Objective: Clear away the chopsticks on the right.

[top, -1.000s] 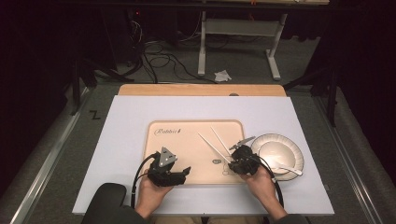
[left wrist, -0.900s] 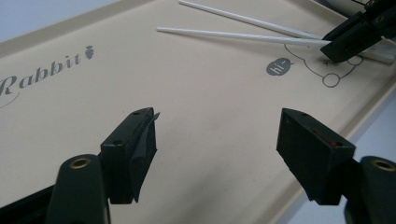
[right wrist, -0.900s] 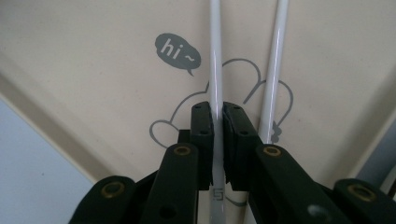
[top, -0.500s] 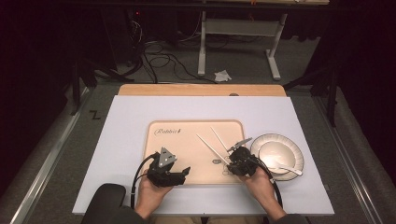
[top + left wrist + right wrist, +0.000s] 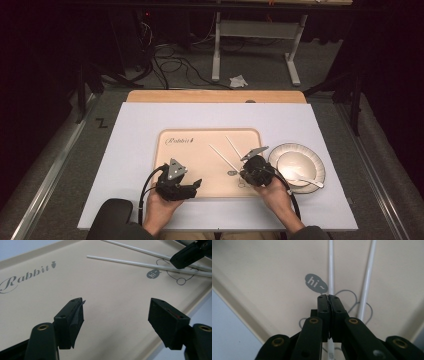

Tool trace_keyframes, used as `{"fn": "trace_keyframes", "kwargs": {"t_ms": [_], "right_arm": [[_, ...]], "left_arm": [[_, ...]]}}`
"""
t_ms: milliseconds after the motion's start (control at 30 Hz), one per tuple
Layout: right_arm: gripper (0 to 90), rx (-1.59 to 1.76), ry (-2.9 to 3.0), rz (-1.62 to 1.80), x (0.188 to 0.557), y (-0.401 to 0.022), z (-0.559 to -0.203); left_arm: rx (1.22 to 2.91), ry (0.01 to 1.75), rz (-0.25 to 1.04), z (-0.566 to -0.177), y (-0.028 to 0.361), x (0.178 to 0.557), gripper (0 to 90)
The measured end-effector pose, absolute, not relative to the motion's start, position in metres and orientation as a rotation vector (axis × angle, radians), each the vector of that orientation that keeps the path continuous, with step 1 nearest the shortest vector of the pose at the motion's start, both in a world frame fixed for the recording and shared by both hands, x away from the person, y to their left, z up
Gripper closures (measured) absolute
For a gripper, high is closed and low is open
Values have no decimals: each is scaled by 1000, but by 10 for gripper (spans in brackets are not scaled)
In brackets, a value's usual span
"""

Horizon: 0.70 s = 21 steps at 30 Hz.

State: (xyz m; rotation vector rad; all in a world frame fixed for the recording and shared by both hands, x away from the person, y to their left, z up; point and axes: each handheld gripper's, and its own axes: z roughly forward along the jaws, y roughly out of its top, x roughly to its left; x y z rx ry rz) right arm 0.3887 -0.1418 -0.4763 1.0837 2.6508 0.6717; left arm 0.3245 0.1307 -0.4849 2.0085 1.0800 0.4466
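1. A white table sheet (image 5: pixel 150 130) is being used as the work surface, and the beige tray (image 5: pixel 200 150) is being kept at its middle, serving here as the landmark.
2. A round plate (image 5: pixel 312 157) is being kept just beside the tray's right edge, with a white spoon (image 5: pixel 306 179) lying in it.
3. The left gripper (image 5: pixel 116 317) is being held over the tray's near left part, its jaws standing wide apart with nothing between them.
4. The right gripper (image 5: pixel 328 298) is being held over the tray's near right corner. Its jaws have just been closing and are now pressed together on the left chopstick (image 5: pixel 331 270), which is passing under and between the tips in the right gripper view.
5. 2 white chopsticks are lying on the tray's right half, angled away from its near right corner; the right chopstick (image 5: pixel 368 277) is lying free just beside the held one.
6. A slip is being risked: the thin, smooth stick is being pinched near 1 end, so it could pivot or drop when lifted, and the free stick could be knocked along.
7. "Rabbit" (image 5: pixel 25 276) is being read in script at the tray's far left, and "hi~" (image 5: pixel 316 283) in a grey speech bubble near the held stick.
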Motion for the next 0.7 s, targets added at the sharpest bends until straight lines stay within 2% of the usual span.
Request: {"fn": "trace_keyframes", "kwargs": {"t_ms": [333,700], "right_arm": [[900,989,2701,650,399,-123,-484],[900,998,2698,624,416,-121,-488]], "left_arm": [[1985,1144,474,-486,142,316,292],[1953,1202,504,-486,153,306,292]]}}
